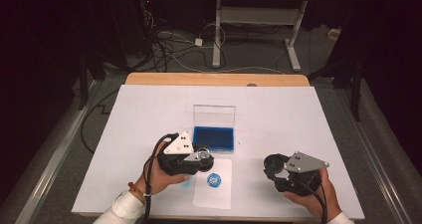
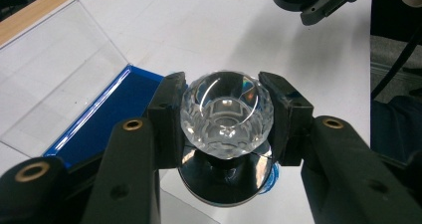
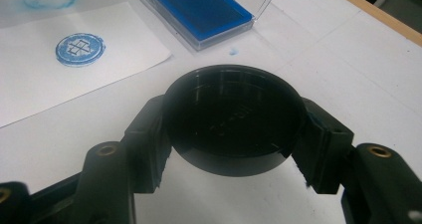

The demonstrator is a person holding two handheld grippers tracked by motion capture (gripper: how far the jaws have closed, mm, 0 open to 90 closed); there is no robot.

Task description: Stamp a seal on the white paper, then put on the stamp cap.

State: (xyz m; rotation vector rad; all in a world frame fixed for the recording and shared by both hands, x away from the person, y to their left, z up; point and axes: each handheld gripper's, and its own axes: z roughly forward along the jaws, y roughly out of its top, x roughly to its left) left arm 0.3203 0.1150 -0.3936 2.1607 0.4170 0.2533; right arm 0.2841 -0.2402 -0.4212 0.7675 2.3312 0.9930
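High view: the left gripper (image 1: pixel 199 159) hangs over the paper (image 1: pixel 214 191), just beside its round blue print (image 1: pixel 214 179) and near the open ink pad (image 1: pixel 214 137). Its jaws are clamped on the stamp (image 2: pixel 226 114) by the faceted glass knob, black base below. The right gripper (image 1: pixel 273 167), well apart to the right, has its jaws clamped on a round black cap (image 3: pixel 234 122) above the white table (image 1: pixel 298 114).

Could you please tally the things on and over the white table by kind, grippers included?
Grippers: 2, the left gripper and the right gripper
Crystal-handled stamp: 1, held by the left
Black round cap: 1, held by the right
Blue ink pad case, lid up: 1
Paper sheet bearing a blue stamp print: 1
Total: 6
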